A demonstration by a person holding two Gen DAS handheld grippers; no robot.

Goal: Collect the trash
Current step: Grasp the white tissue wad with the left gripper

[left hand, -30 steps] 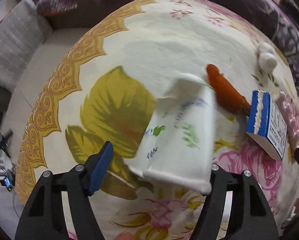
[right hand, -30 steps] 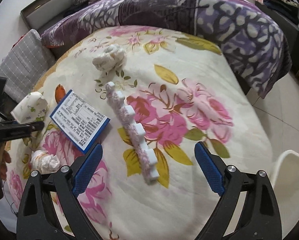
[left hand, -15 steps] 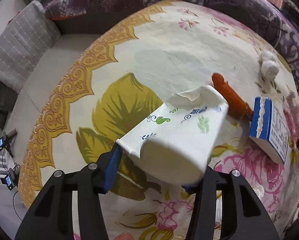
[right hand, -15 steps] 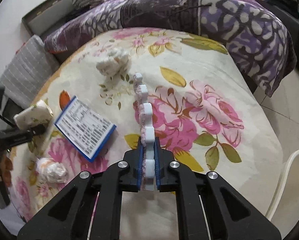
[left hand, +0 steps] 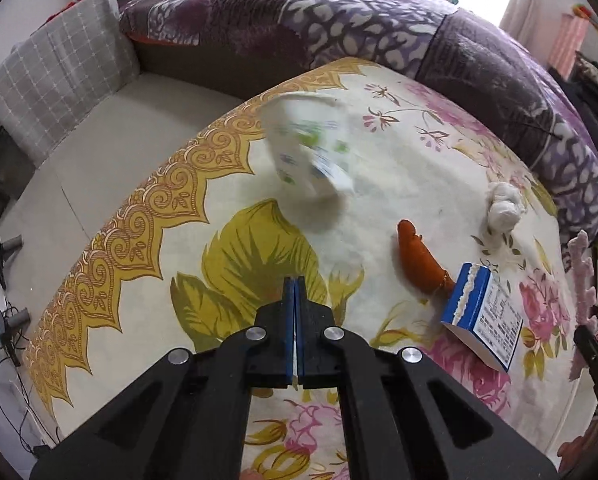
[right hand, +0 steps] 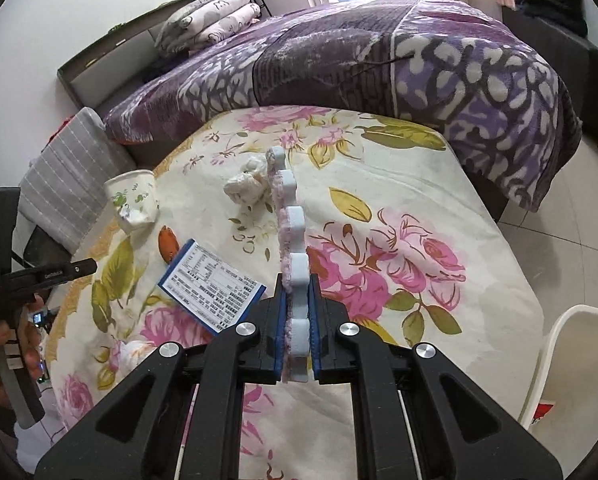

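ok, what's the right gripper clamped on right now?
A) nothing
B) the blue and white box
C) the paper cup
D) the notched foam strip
D: the right gripper has its pads pressed on the near end of the foam strip, which sticks out ahead of it above the bedspread; the paper cup and the box are apart from it.

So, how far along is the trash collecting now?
Nothing looks collected yet. In hand: the right gripper is shut on the foam strip. The left gripper has just closed its jaws with nothing between them; the paper cup sits loose and blurred ahead of it. Left to do: the cup, tissue wad, orange wrapper and blue box on the blanket.
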